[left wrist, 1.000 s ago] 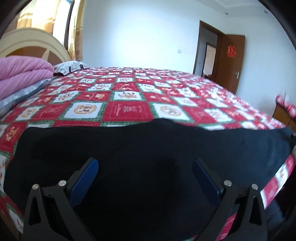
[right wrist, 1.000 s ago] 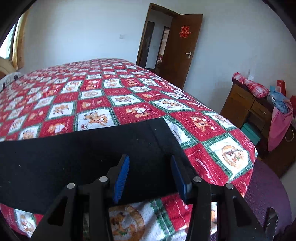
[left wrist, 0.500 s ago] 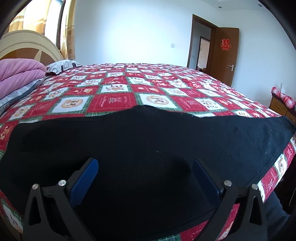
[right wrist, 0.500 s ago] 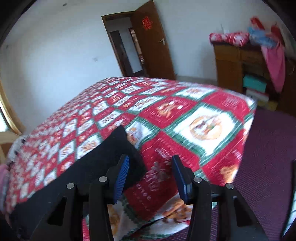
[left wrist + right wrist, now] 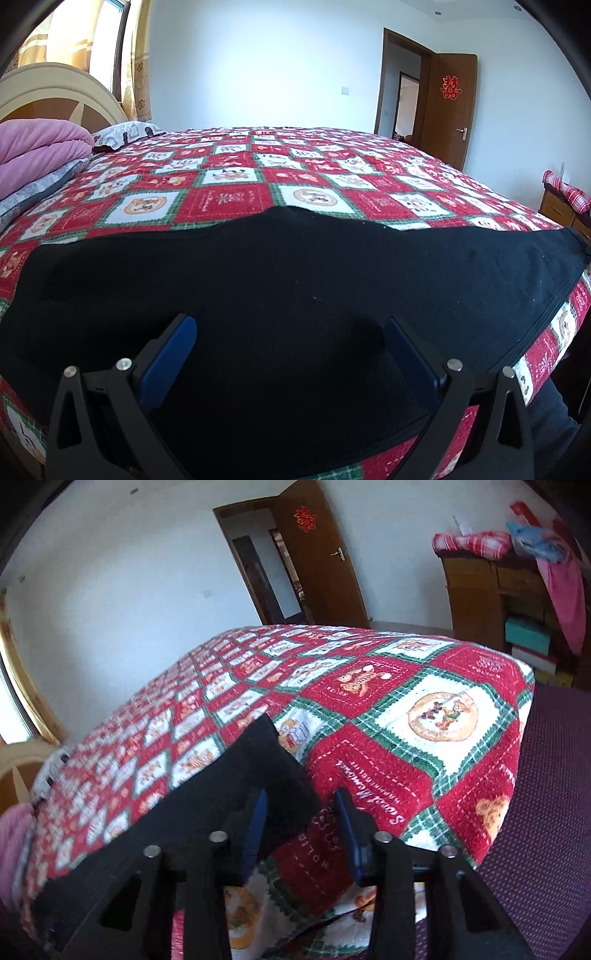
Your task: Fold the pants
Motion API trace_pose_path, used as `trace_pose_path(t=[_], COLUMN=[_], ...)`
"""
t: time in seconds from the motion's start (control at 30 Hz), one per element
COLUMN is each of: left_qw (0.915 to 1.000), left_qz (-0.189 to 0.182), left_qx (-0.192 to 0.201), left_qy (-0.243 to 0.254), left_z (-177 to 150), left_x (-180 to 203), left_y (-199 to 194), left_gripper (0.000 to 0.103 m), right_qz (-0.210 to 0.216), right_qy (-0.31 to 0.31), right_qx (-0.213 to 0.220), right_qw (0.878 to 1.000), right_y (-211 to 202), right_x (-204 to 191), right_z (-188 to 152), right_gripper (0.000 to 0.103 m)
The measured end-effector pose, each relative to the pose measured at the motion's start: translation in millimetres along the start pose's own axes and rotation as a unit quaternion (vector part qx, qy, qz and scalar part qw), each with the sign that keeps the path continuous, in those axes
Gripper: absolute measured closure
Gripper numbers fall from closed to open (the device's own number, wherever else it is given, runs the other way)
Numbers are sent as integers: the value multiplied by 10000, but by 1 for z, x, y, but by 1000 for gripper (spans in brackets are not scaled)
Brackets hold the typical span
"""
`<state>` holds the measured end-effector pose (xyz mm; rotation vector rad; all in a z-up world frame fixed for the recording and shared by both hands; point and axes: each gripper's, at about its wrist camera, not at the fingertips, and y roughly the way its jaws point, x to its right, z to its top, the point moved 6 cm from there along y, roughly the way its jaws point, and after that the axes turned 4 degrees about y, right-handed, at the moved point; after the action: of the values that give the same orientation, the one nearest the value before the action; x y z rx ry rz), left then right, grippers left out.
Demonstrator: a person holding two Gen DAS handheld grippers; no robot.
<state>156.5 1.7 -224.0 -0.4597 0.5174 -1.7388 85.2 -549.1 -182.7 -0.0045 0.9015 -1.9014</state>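
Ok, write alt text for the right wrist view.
The right gripper, jaws closing, straddles the corner of black pants lying on a red patchwork bedspread. Behind stand an open brown door and a cluttered wooden dresser.

Daylight fills the room, coming from the curtained window at the left wrist view's upper left, where the glass is blown out to white. The white wall glows evenly. The black pants swallow nearly all detail. Both fisheye views bend straight lines and darken at the corners. The right wrist view is tilted and slightly soft, the door leaning.
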Motion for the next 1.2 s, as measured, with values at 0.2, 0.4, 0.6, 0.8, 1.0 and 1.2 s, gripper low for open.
trace_pose_path(t=[0.2,0.4,0.6,0.8,1.0,1.2], left_qw=[10000,10000,10000,9998,9991,9994], left_qz=[-18,-21,-29,5,93,182], left_qx=[16,18,21,24,2,-19], left_qy=[-20,-22,-31,-184,-412,-304], left_z=[0,0,0,2,1,-2], left_x=[-1,-1,-1,-7,-19,-17], left_y=[0,0,0,-3,-4,-3], left_gripper=[0,0,0,0,0,0], right_qz=[200,210,729,661,687,902], right_qy=[-97,-74,-114,179,-449,-1076], right_qx=[206,283,595,454,800,957], right_qw=[9995,9994,9955,9966,9934,9855], right_y=[-13,-15,-33,-25,-43,-52], right_x=[-7,-6,-25,-14,-48,-83], right_z=[4,5,14,13,14,6], right_gripper=[90,92,93,93,93,93])
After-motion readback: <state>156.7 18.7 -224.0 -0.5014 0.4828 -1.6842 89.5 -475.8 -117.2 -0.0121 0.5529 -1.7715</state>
